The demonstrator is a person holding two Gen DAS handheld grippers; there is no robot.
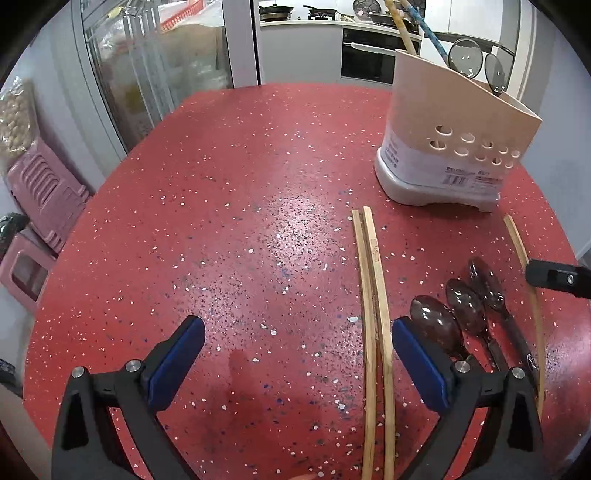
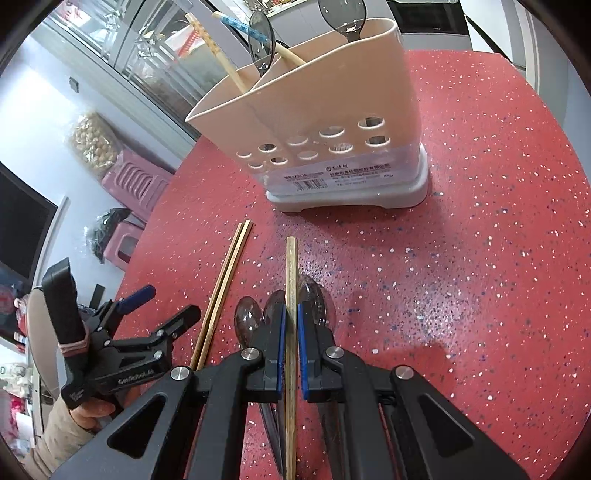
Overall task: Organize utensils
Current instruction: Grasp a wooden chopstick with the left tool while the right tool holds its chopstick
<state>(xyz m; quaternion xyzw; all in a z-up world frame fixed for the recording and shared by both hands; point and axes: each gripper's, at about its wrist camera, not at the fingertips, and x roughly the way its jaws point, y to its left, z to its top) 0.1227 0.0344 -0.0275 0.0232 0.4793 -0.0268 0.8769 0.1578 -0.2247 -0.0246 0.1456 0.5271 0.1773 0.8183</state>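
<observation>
A beige utensil holder [image 1: 454, 140] [image 2: 325, 122] stands on the red speckled table [image 1: 240, 221], with chopsticks and dark spoons in it. A pair of wooden chopsticks [image 1: 373, 314] [image 2: 225, 284] lies on the table. Three dark translucent spoons [image 1: 465, 314] [image 2: 251, 321] lie beside them. My right gripper [image 2: 291, 314] is shut on a single wooden chopstick [image 2: 291, 266], which lies over the spoons; the chopstick also shows in the left wrist view [image 1: 524, 258]. My left gripper [image 1: 295, 332] is open and empty above the table, with the chopstick pair just inside its right finger.
Pink plastic stools [image 1: 44, 195] stand stacked left of the table. A glass cabinet [image 1: 155, 74] and a kitchen counter with pans [image 1: 314, 18] are behind. The table edge curves at the far side.
</observation>
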